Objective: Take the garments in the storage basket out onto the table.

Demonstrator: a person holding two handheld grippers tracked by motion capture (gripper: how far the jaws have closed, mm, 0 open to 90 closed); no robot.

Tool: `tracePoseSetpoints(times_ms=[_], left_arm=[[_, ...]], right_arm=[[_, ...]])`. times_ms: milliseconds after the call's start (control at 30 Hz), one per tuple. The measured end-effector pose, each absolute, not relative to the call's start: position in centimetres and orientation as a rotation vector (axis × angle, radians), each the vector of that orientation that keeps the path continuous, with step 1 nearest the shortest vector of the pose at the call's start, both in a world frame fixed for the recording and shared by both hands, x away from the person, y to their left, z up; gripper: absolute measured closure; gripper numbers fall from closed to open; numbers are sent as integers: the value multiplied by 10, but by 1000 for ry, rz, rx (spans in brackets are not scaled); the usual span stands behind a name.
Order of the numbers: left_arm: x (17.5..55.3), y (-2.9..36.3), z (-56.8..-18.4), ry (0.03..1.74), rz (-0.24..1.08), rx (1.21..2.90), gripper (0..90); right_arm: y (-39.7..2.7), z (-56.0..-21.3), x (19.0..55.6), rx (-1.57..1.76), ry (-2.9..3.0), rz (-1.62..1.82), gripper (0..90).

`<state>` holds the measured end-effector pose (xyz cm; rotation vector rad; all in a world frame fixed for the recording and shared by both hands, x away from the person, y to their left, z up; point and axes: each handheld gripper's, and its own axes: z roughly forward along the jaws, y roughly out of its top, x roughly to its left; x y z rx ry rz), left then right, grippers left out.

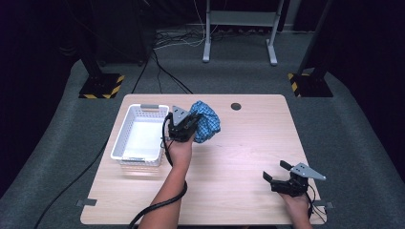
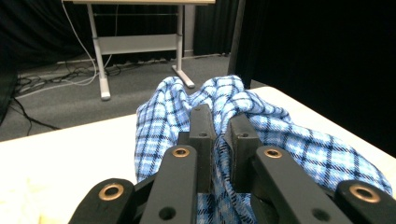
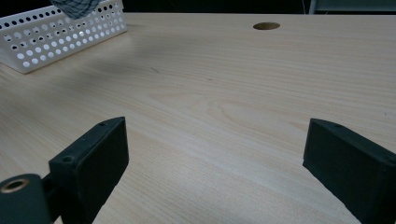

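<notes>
Left gripper (image 1: 187, 125) is clamped on the blue plaid cloth (image 1: 206, 121), jaws pinching a fold near its middle, seen close up in the left gripper view (image 2: 219, 135). Cloth is bunched, just right of the white basket (image 1: 125, 131), held off the table (image 1: 239, 157). Long axis runs roughly away from the person; no clear pointing end. Right gripper (image 1: 277, 175) sits well right of the basket near the table's front edge, jaws wide apart, nothing between them.

L gripper (image 1: 187, 125) clamped, R gripper (image 1: 276, 172) agape.
</notes>
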<state>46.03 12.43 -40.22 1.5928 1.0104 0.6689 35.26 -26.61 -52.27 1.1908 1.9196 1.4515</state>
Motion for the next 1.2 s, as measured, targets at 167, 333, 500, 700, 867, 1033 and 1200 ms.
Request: tracePoseSetpoints(times_ms=[167,333,500,700,867,1033,1200], left_arm=[[462,122,-415,1030,650,1606,829],[464,121,-425,1048,633,1608,829],[465,120,-437,1063,619,1628,828],[467,119,-450,1086,598,1641,827],[468,117,-458,1100,578,1654,825],[470,115,-466,1108,565,1669,822],[471,114,-476,1122,548,1677,817]], right_arm=[[-266,-523,353,1191,1919,1452,57],[-266,-523,353,1192,1920,1453,57],[-266,-523,353,1192,1919,1454,57],[-266,-523,353,1191,1920,1454,57],[-266,-523,353,1191,1921,1453,57],[-266,-523,353,1191,1921,1454,57],[-266,-523,353,1191,1921,1454,57]])
